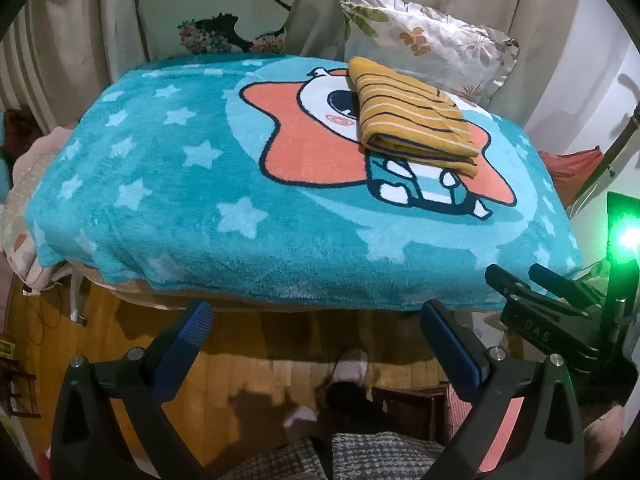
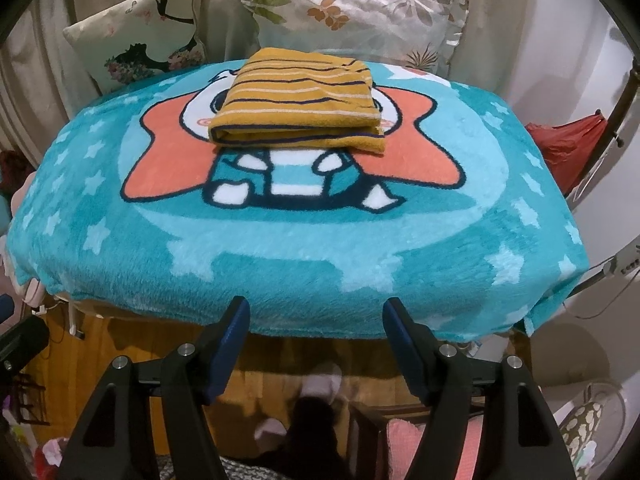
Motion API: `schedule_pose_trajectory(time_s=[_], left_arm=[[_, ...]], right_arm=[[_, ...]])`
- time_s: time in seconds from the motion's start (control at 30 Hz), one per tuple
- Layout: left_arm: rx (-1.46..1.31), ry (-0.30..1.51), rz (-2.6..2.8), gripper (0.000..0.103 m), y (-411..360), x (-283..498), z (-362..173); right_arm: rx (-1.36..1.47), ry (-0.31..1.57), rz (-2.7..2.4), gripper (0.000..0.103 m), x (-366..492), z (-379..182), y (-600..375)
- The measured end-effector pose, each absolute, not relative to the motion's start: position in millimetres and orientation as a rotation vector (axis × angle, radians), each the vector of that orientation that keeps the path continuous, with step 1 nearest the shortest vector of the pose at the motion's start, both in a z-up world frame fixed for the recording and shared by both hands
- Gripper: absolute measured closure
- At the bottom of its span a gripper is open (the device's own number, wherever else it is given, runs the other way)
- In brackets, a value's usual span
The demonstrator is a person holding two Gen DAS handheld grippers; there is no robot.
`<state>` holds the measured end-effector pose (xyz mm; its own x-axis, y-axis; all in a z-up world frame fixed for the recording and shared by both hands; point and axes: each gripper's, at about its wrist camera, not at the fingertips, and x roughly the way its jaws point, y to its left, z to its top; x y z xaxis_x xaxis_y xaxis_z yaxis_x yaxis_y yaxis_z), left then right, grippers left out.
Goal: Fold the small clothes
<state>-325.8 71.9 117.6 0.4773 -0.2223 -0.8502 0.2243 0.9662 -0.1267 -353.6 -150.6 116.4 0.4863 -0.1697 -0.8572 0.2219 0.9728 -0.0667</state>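
Observation:
A mustard-yellow garment with dark and white stripes (image 1: pixel 416 120) lies folded in a neat stack on the far part of a teal star-patterned blanket (image 1: pixel 180 208); it also shows in the right wrist view (image 2: pixel 300 104) over the blanket (image 2: pixel 320 256). My left gripper (image 1: pixel 316 316) is open and empty, held off the blanket's near edge, above the floor. My right gripper (image 2: pixel 316 312) is open and empty, also at the near edge; it shows at the right of the left wrist view (image 1: pixel 520 276).
Two cushions stand behind the blanket, one with a black figure print (image 1: pixel 216 12) and one floral (image 1: pixel 432 40). Beige curtains hang behind. A wooden floor (image 1: pixel 248 376) lies below the near edge. A red cloth (image 2: pixel 568 148) sits at the right.

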Motion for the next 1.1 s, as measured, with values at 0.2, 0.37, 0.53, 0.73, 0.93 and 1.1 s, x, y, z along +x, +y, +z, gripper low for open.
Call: schedule_pose_trajectory(time_s=[0.2, 0.37, 0.53, 0.73, 0.93, 1.1], left_arm=[[0.020, 1.012, -0.294, 0.000, 63.8, -328.8, 122.9], [0.027, 1.010, -0.290, 0.000, 58.6, -329.7, 123.4], [0.028, 1.025, -0.303, 0.000, 52.6, -330.3, 121.0], [0.047, 1.035, -0.336, 0.000, 41.6, -329.0, 117.3], [0.054, 1.050, -0.363, 0.000, 37.4, -326.1, 112.5], [0.045, 1.072, -0.358, 0.000, 40.0, -322.3, 106.9]], right_arm=[[0.052, 1.022, -0.242, 0.029, -355.3, 120.2, -155.3], [0.063, 1.021, -0.246, 0.028, -354.7, 120.2, -161.3], [0.069, 1.025, -0.251, 0.028, -356.8, 117.9, -165.9], [0.088, 1.027, -0.282, 0.028, -361.8, 115.8, -178.4], [0.102, 1.030, -0.311, 0.028, -365.3, 114.3, -186.4], [0.099, 1.030, -0.308, 0.028, -364.3, 112.9, -185.6]])
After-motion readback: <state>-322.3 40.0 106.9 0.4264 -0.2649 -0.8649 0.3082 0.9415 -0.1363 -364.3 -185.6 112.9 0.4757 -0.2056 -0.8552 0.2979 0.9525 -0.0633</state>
